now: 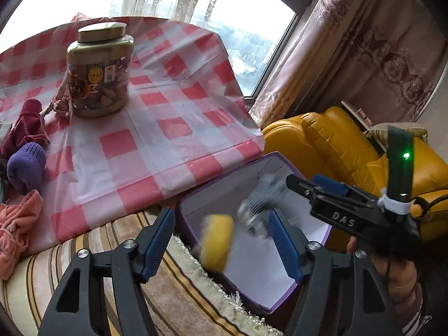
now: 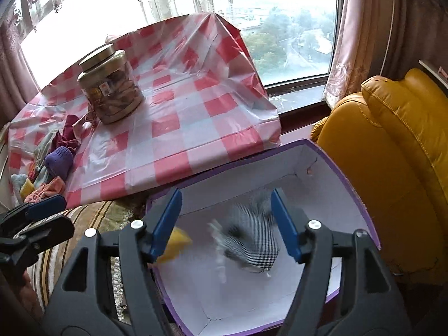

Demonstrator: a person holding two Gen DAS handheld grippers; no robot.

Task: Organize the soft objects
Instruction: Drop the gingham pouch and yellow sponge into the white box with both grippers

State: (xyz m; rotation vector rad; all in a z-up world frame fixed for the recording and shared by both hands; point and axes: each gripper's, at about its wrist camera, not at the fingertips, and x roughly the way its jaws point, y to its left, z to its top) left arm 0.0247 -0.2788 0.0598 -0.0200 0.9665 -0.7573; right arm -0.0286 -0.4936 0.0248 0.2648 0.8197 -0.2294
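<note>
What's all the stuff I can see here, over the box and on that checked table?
Box: one, purple outside, white inside, open, beside the table.
Yellow soft item: one, blurred, over the box.
Black-and-white checked cloth: one, blurred, over the box.
Jar: one, gold lid, on the tablecloth.
Tablecloth: one, red-and-white check.
Soft pile: several, purple, maroon, orange, at the table's left edge.
Armchair: one, yellow, right.
Left tongs: open, blue pads.
Right tongs: open, blue pads.
</note>
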